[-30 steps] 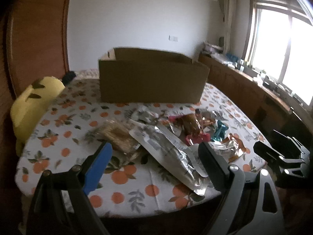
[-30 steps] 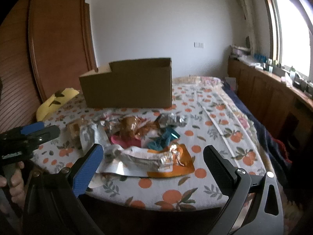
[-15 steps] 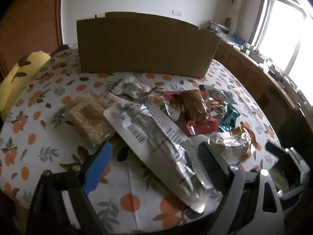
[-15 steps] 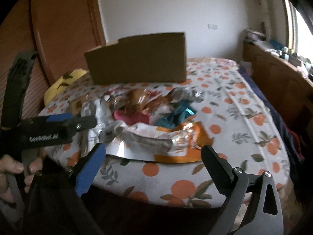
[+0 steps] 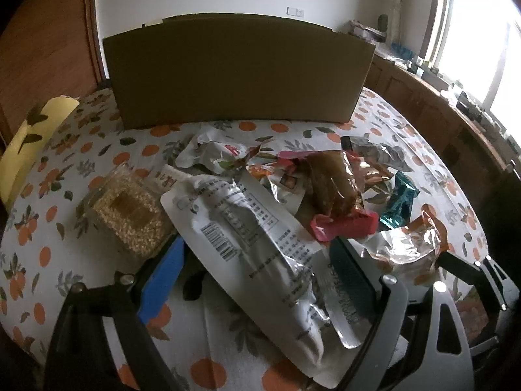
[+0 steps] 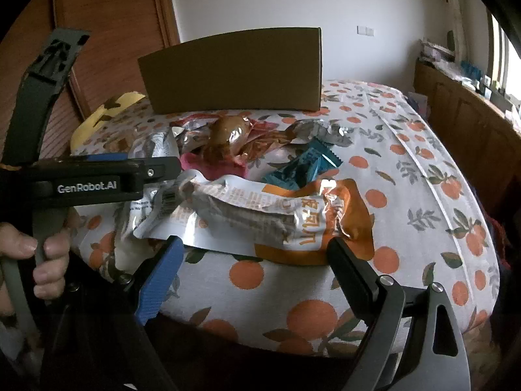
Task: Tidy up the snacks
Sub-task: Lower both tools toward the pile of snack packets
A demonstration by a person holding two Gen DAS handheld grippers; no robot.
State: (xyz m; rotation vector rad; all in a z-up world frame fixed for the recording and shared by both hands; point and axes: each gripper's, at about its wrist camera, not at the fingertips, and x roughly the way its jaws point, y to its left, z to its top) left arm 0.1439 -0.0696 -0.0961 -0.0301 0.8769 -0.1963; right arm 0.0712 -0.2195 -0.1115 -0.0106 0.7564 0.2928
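Observation:
A heap of snack packets lies on the orange-print tablecloth [image 5: 49, 254] in front of a brown cardboard box [image 5: 237, 71]. My left gripper [image 5: 257, 254] is open, its fingers on either side of a long silver pouch [image 5: 254, 241]. A clear pack of grain bars [image 5: 130, 211] lies to its left, and a brown wrapped snack [image 5: 329, 182], a red bar [image 5: 345, 228] and a teal packet [image 5: 400, 202] to its right. My right gripper [image 6: 254, 251] is open at the near edge of an orange and silver pouch [image 6: 276, 211]. The left gripper [image 6: 162, 169] shows in the right wrist view over the pile.
A yellow plush [image 5: 29, 140] sits at the table's left edge. A wooden door [image 6: 114, 32] stands behind on the left. A wooden counter with clutter [image 5: 456, 104] runs under the window on the right. The box [image 6: 234, 75] stands at the back of the table.
Both grippers have moved forward and down to the pile. The left one now straddles the long silver pouch; the right one has come up to the orange and silver pouch.

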